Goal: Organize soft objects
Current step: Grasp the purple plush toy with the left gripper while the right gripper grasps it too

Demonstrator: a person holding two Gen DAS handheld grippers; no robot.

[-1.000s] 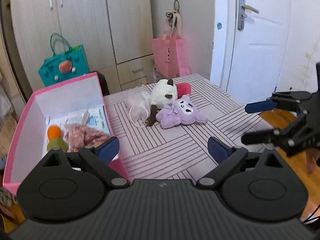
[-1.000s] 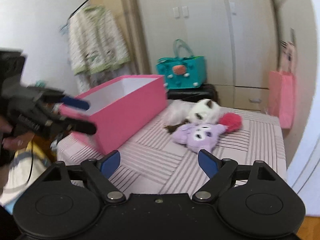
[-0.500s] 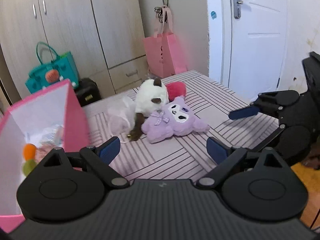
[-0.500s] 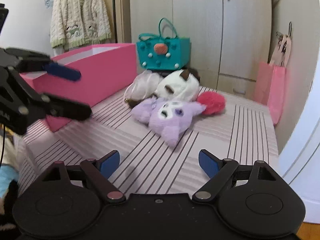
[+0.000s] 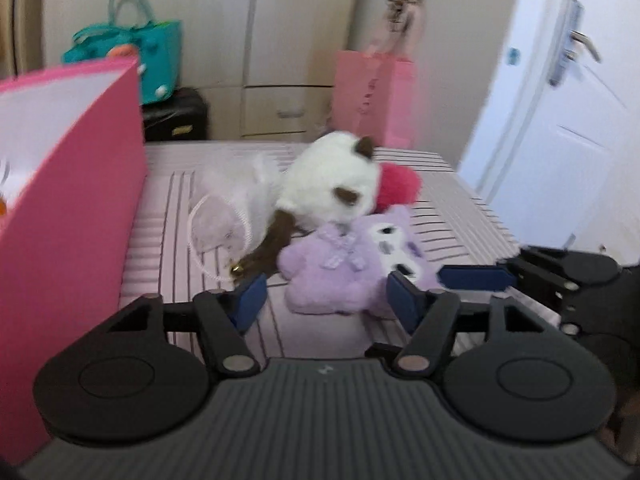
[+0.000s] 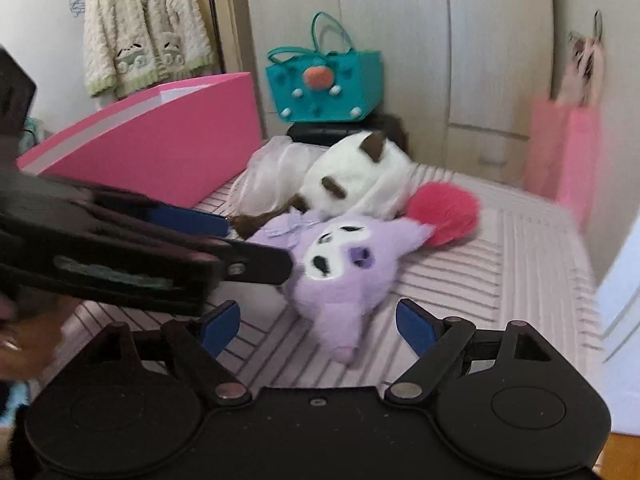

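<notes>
Left tool [image 5: 326, 300] hovers level, fingers apart around the purple plush [image 5: 344, 268]. Pink box [image 5: 68, 200] wall stands close on its left; bench [image 5: 460, 216] edge lies right. Right tool [image 6: 318, 324], fingers apart, faces the plush [image 6: 340, 268] just ahead.

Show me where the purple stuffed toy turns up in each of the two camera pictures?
Left wrist view: purple plush lies centre, just beyond the open fingers.
Right wrist view: it lies centre, face up.
Shared landmark: the pink box, left in both.
</notes>
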